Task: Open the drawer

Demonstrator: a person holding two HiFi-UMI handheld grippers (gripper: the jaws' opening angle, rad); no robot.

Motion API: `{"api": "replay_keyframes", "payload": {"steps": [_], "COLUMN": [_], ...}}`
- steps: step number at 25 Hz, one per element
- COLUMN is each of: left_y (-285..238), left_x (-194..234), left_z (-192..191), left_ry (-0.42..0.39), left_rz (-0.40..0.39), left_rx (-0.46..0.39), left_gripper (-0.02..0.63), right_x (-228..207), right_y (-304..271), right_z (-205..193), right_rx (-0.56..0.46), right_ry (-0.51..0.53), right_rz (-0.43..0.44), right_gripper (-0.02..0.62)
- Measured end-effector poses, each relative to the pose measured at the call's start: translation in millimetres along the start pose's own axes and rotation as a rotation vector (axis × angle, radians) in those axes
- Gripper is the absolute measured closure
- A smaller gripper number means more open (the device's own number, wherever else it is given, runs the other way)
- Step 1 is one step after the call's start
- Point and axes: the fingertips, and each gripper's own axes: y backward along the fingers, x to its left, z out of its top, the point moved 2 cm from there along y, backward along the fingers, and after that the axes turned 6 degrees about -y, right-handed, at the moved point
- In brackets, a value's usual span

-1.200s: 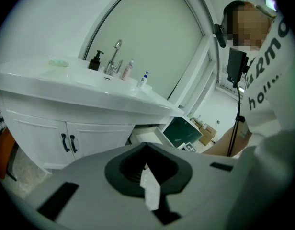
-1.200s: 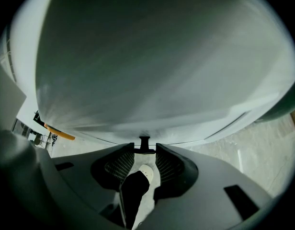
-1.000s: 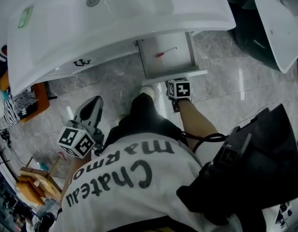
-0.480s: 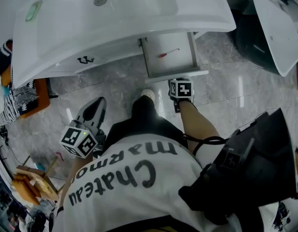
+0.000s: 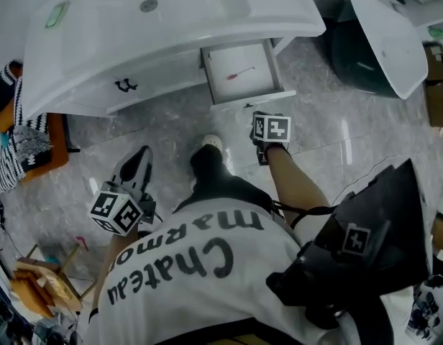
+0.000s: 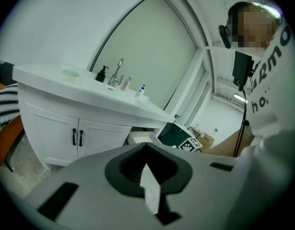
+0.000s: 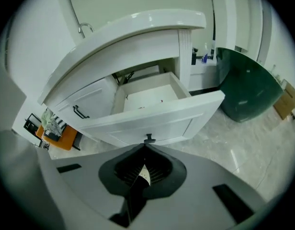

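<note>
The white vanity (image 5: 135, 42) has its drawer (image 5: 239, 74) pulled out, with a small red-handled tool (image 5: 241, 72) lying inside. In the right gripper view the drawer front (image 7: 152, 121) and its black knob (image 7: 148, 139) sit just beyond my right gripper (image 7: 144, 146), which is shut with nothing between its jaws. In the head view my right gripper (image 5: 260, 118) hangs a short way in front of the drawer front, apart from it. My left gripper (image 5: 139, 155) is low at the left over the floor, shut and empty (image 6: 147, 145), pointing toward the cabinet doors (image 6: 78, 137).
A dark green bin (image 5: 365, 56) with a white lid stands right of the vanity. An orange stool (image 5: 42, 157) with striped cloth is at the left. The person's shoe (image 5: 211, 144) rests on the marble floor below the drawer. Cardboard boxes (image 5: 437, 85) are at the far right.
My right gripper has come back from the drawer front, risen, and its jaws have shut. The left gripper shifted a little. The drawer stays open.
</note>
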Motion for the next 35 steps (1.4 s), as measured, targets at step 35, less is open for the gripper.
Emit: {"api": "replay_keyframes", "payload": {"steps": [35], "left_y": [50.9], "left_x": [-57.6], "left_z": [15.7], "left_ry": [0.048], "left_rz": [0.100], "left_rx": [-0.188], "left_gripper": [0.598], "right_x": [43.4], "right_y": [220.2], "right_z": [81.7], "right_rx": [-0.490], "right_ry": [0.075], "right_rz": [0.386], "right_gripper": [0.584]}}
